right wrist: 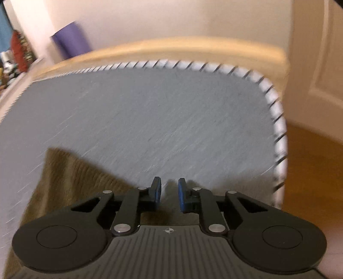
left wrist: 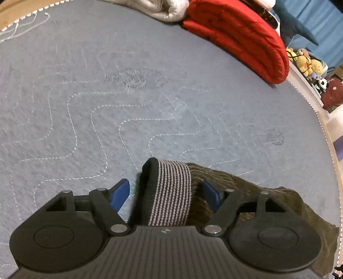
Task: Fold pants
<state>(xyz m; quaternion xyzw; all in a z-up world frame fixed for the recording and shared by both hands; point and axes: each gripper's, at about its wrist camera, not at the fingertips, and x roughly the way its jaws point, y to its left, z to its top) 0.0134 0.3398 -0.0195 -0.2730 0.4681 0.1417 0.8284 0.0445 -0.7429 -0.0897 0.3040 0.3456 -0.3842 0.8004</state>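
Olive-brown corduroy pants (left wrist: 268, 199) lie on the grey quilted bed (left wrist: 150, 103). Their black-and-grey striped waistband (left wrist: 169, 193) stands up between the blue fingers of my left gripper (left wrist: 166, 191), which is wide open around it and not clamping. In the right wrist view, which is motion-blurred, my right gripper (right wrist: 169, 193) is narrowly open and empty, just right of another part of the pants (right wrist: 70, 182), near the bed's corner.
A folded red quilt (left wrist: 240, 36) and a grey one (left wrist: 158, 8) lie at the bed's far edge. Plush toys (left wrist: 308, 64) sit on a shelf to the right. The bed's stitched edge (right wrist: 276, 120), wooden floor (right wrist: 310, 163) and a purple cylinder (right wrist: 70, 40) show right.
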